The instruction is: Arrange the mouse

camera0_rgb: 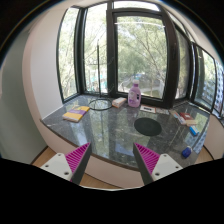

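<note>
The hand-held gripper (111, 160) hangs released, fingers apart and empty, short of the glass worktop (110, 128); a round black mat (148, 126) lies mid-worktop, a pink bottle (134, 95) at its far edge

Bottle (134, 96) on table (110, 135), behind round mat (148, 126).

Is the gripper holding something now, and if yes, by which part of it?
Nothing is held. The gripper is open, with only the table showing between its fingers.
</note>
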Action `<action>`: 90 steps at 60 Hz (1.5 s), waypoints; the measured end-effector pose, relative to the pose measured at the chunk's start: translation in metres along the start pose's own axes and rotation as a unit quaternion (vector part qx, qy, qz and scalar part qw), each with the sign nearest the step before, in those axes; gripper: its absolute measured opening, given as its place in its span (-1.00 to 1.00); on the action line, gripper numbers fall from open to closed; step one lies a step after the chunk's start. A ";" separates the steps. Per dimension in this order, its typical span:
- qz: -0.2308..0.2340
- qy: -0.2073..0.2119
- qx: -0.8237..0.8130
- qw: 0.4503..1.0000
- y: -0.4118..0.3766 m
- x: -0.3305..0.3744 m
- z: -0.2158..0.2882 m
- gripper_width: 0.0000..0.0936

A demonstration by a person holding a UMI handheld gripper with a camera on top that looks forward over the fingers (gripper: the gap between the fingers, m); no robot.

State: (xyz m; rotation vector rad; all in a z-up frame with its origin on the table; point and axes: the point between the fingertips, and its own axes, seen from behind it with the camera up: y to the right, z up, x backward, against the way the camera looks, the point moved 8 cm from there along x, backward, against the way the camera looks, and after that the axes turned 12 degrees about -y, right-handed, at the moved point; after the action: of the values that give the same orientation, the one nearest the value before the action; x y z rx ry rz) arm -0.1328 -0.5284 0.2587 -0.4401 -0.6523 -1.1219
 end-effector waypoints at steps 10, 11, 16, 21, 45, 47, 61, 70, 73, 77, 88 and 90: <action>-0.020 -0.033 -0.030 0.999 0.035 -0.011 -0.032 0.82; -0.022 -0.037 -0.034 0.998 0.042 -0.013 -0.038 0.82; -0.036 -0.065 -0.057 0.996 0.074 -0.020 -0.063 0.82; -0.059 -0.085 -0.079 0.991 0.116 -0.029 -0.090 0.82; -0.166 -0.074 -0.148 0.972 0.361 -0.105 -0.140 0.82; -0.167 -0.070 -0.152 0.972 0.376 -0.114 -0.138 0.82; -0.149 -0.079 -0.175 0.970 0.441 -0.168 -0.129 0.82; -0.134 -0.075 -0.179 0.972 0.455 -0.194 -0.113 0.80; -0.130 -0.075 -0.178 0.973 0.455 -0.199 -0.109 0.76; -0.130 -0.077 -0.172 0.973 0.459 -0.208 -0.103 0.63; -0.154 -0.086 -0.162 0.971 0.466 -0.217 -0.098 0.10; -0.154 -0.084 -0.167 0.970 0.467 -0.217 -0.098 0.07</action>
State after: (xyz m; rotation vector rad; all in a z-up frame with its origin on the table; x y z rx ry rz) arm 0.2632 -0.2644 0.0384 -0.7470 -0.6971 -1.5107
